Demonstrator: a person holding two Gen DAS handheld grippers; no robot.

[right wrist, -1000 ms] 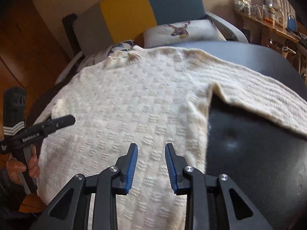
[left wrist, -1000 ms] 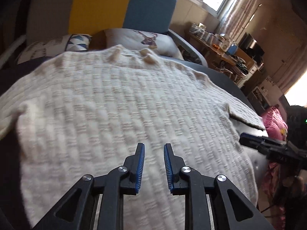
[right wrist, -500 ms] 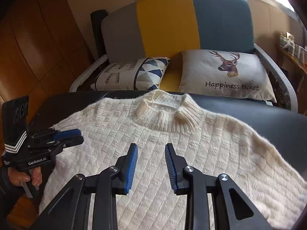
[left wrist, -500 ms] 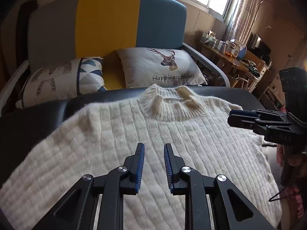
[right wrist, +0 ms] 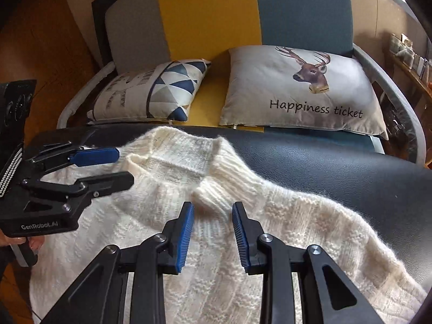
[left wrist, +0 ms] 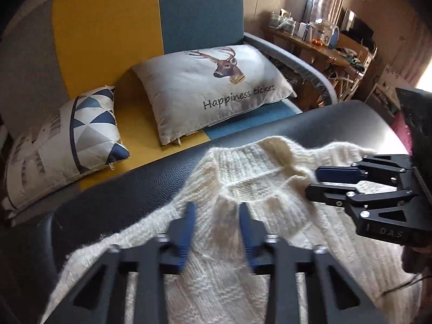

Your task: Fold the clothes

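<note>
- Cream knit sweater point(right wrist: 297, 216) lies spread flat on the black padded worktop point(right wrist: 337, 167), collar point(right wrist: 172, 156) at the far edge twd the sofa point(right wrist: 210, 13) and its deer cushion point(right wrist: 297, 86).
- No fold shown yet: body flat, one sleeve point(right wrist: 378, 264) stretched out to the side. Hem out of view, so can't speak for that end.
- Left gripper point(left wrist: 214, 210) sits just short of the collar's one side. Fingers closing and blurred, w/ a gap showing in both views. Knit lies in that gap, but can't tell if it's nipped.
- Right gripper point(right wrist: 213, 210) sits at the collar's other side, fingers spread, nothing pinched; ribbed collar edge just ahead of the tips.
- My read: very early, at the stage of taking hold near the shoulders. All folds (sleeves in, body over) are left to do.
</note>
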